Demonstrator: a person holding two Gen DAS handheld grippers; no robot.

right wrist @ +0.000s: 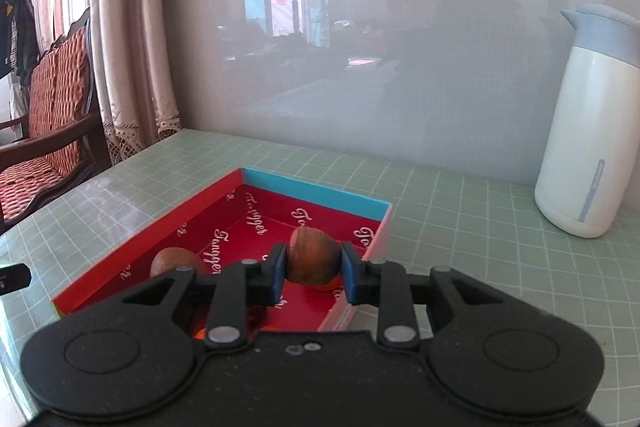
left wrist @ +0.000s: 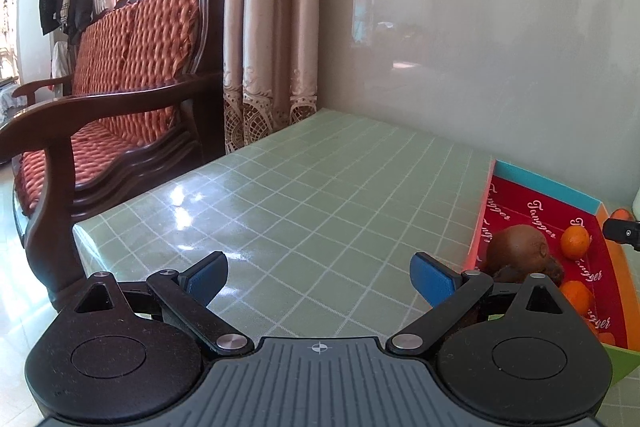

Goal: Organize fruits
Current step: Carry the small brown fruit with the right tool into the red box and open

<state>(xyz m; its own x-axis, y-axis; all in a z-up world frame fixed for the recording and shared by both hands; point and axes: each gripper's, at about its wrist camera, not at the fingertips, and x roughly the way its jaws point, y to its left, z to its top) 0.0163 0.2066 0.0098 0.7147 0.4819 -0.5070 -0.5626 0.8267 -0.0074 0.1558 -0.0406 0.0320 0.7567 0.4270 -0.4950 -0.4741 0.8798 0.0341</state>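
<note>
Chair [left wrist: 120, 99]: wooden frame with red quilted cushions; stands left of the box, beyond the tabletop's edge
Tabletop [left wrist: 320, 187]: green with a white grid; carries the box
Left gripper [left wrist: 320, 277]: hovers over bare tabletop left of the box; its blue fingers [left wrist: 208, 277] are spread wide with nothing between them
Box [right wrist: 320, 189]: shallow open tray, red printed floor, blue far wall; the landmark here
Loose fruit: a brown kiwi [left wrist: 516, 249] lies on the box floor near its left wall; two oranges [left wrist: 575, 241] lie just right of it, inside the box
Right gripper [right wrist: 312, 269]: held above the box's right half; its fingers [right wrist: 277, 273] pinch a second brown kiwi [right wrist: 314, 257] from both sides
Flask [right wrist: 588, 123]: white with a grey-blue lid; upright on the tabletop well right of the box
</note>
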